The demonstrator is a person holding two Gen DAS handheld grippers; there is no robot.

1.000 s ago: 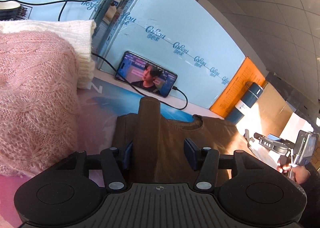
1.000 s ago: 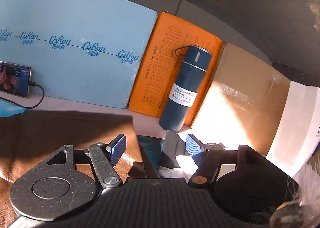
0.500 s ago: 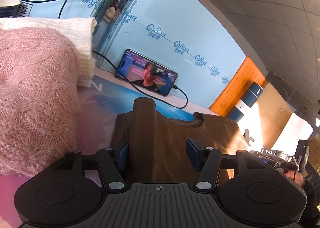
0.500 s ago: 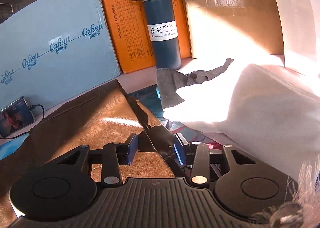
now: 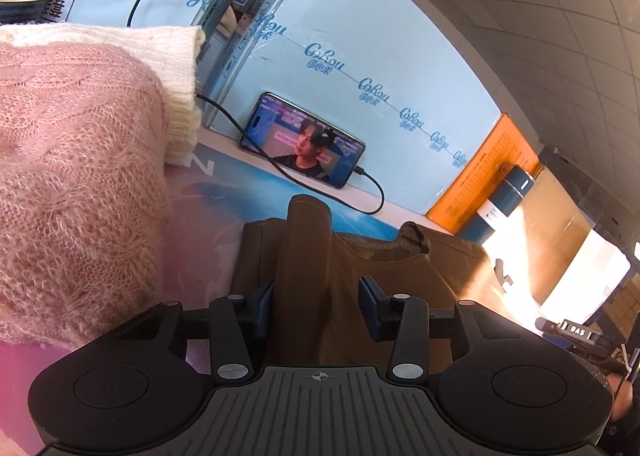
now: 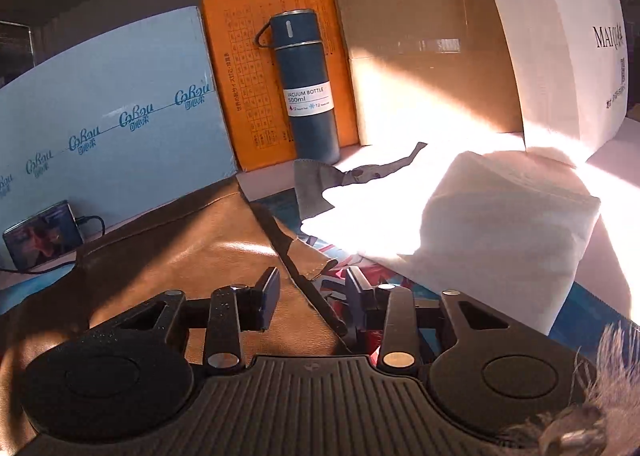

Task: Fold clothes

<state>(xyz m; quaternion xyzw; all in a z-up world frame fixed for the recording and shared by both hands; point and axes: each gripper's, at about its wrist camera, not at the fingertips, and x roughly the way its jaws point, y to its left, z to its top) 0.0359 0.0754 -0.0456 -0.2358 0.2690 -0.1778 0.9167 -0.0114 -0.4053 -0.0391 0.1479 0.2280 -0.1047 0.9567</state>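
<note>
Left gripper (image 5: 318,306): jaws spread wide, nothing clamped. A folded sleeve of the brown garment (image 5: 352,280) runs up between the two pads toward 12 o'clock; it brushes or sits just beside the left pad, clear of the right one. Garment lies flat on the table (image 5: 224,171), over a blue-printed mat, neckline at approx 1 o'clock from the jaws.

At 9–10 o'clock in left wrist view: pink fuzzy sweater (image 5: 76,175), w/ a cream knit (image 5: 176,67) under/behind it. Phone (image 5: 302,145) at 12 o'clock, screen lit, cable plugged in, leaning on the light-blue box (image 5: 360,55). Blue vacuum bottle (image 5: 504,199) at 2 o'clock in front of the orange board (image 5: 492,159).

Right gripper (image 6: 312,298): jaws also well apart, not gripping. Brown garment's right edge (image 6: 296,256) passes diagonally between the pads; cloth lies under the left pad; can't tell if either pad touches it. Most of the garment spreads to 9–10 o'clock in this view, sunlit.

At 1–2 o'clock: white folded cloth (image 6: 480,215) in hard sun, a grey item (image 6: 316,183) partly under it. Behind, at 12: bottle upright against orange board, cardboard box (image 6: 420,55) just right of it, white paper bag (image 6: 560,35) at far right.
</note>
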